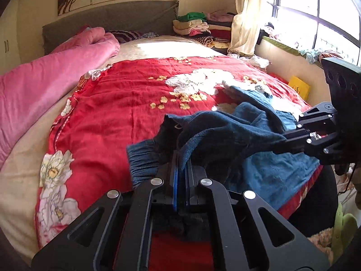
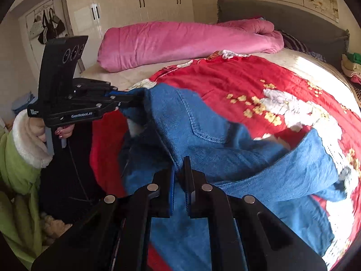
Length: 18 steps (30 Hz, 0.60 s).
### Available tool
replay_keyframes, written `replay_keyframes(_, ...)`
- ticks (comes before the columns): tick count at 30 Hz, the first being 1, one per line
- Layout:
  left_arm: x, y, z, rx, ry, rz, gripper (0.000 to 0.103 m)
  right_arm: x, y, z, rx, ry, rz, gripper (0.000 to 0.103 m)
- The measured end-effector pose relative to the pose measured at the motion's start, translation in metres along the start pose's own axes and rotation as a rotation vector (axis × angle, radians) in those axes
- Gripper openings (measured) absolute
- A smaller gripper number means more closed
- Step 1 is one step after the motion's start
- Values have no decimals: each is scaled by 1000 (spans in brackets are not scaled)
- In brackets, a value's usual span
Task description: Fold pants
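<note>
Blue pants (image 1: 248,135) hang bunched between both grippers, lifted partly off the red floral bedspread (image 1: 126,94). At the bottom of the left wrist view, my left gripper (image 1: 181,158) is shut on the fabric beside the ribbed waistband (image 1: 142,160). My right gripper (image 1: 278,143) comes in from the right, shut on another part of the cloth. In the right wrist view, the right gripper (image 2: 180,166) pinches the pants (image 2: 214,140) near a stitched pocket seam. The left gripper (image 2: 136,100) grips the far edge at the left. The pants' lower part trails on the bedspread (image 2: 237,76).
A rolled pink quilt (image 1: 56,72) lies along the bed's far side, by the grey headboard (image 1: 108,20). Folded clothes (image 1: 200,29) are stacked in the corner near the curtain and window. A person's hand in a green, fleece-cuffed sleeve (image 2: 24,144) holds the left gripper. White wardrobes (image 2: 140,4) stand behind.
</note>
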<state>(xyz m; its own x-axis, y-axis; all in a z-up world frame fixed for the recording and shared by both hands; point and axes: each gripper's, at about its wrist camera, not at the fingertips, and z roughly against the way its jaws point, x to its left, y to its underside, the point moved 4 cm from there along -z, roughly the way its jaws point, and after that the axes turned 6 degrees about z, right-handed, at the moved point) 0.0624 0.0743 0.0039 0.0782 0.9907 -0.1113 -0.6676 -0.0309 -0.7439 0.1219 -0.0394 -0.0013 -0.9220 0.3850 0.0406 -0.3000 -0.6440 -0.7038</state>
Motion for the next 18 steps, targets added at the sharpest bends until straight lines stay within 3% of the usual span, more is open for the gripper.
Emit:
replay_keyframes(7,-3,46,-8,123,-59,-1,2,41,45,-21,63,-37,-69,7)
replay_keyframes(14,-7,59,1,154,-72,12,6,56,70,-40,96,-32,-106,7)
replay_keyframes(17,-7,61,7,158,-57,27,12,53,75,-43,98,-21,-105,7)
replay_keyframes(18,-7,62,11,153,-48,30,19,52,75,-42,93,-26,-118,7)
